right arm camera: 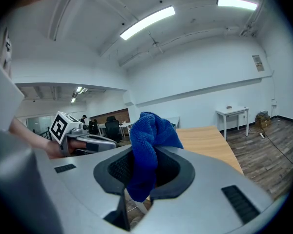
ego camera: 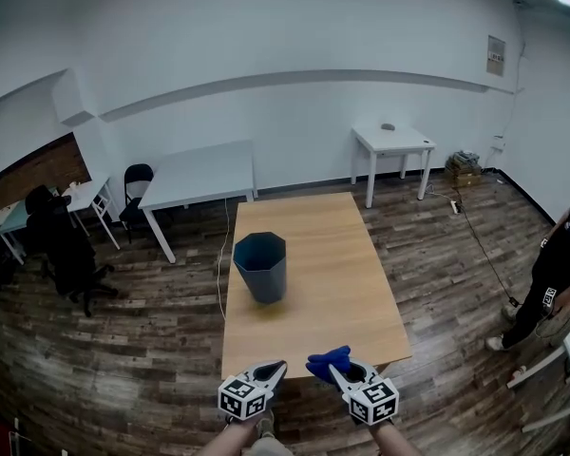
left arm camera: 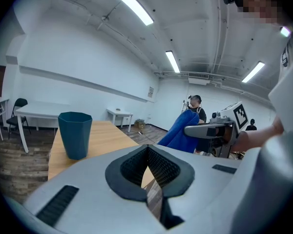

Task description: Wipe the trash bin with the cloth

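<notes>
Here, our left gripper (ego camera: 274, 370): jaws closed together, nothing between them.
Our right gripper (ego camera: 338, 372): clamped on the blue cloth (ego camera: 327, 360).
Trash bin (ego camera: 261, 266): upright on the wooden table (ego camera: 351, 302), apart from both.

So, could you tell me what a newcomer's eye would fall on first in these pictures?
The dark teal trash bin stands upright and alone on the wooden table, toward its left side. At the table's near edge, the right gripper is shut on a bright blue cloth. The left gripper beside it is shut and empty.
</notes>
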{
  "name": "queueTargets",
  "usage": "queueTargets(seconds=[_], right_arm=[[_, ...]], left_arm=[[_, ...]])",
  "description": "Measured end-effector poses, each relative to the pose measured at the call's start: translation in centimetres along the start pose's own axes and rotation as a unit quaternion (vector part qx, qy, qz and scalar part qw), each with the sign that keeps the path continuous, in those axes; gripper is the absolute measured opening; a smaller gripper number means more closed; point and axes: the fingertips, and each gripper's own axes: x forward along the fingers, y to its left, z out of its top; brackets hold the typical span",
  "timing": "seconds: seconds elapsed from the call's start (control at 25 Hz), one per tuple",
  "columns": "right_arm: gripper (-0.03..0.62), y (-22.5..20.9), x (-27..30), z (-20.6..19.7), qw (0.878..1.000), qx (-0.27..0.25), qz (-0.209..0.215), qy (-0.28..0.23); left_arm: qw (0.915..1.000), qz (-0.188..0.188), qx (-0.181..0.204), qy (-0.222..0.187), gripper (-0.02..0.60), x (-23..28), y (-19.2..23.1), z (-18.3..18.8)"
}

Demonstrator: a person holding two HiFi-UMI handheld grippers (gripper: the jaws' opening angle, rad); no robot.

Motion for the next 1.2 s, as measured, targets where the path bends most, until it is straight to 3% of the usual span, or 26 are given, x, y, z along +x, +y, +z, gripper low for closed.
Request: queueTargets(seconds=[0.32, 0.68, 0.96, 1.2], right_arm=[[0.08, -0.9, 5.5, 1.3, 1.0, -0.002, -0.012, 0.008], [0.08, -2.3, 16.0, 2.9, 0.999, 0.015, -0.028, 0.018], [0.08, -3.6, 23.0, 4.5, 0.999, 0.021, -0.045, 0.022], [0.08, -4.6, 27.4, 5.0, 0.997, 0.029, -0.06, 0.029]], left_arm=[[1.0, -0.007, -0.007, -0.002, 0.013, 1.1, 7.1, 1.4], [0.9993, -0.036, 0.006, -0.003, 0.013, 4.2, 17.1, 4.5], [0.9985, -0.043, 0.032, 0.009, 0.014, 6.1, 24.4, 6.5], [0.9977, -0.026, 0.059, 0.018, 0.014, 7.8, 30.5, 7.9]])
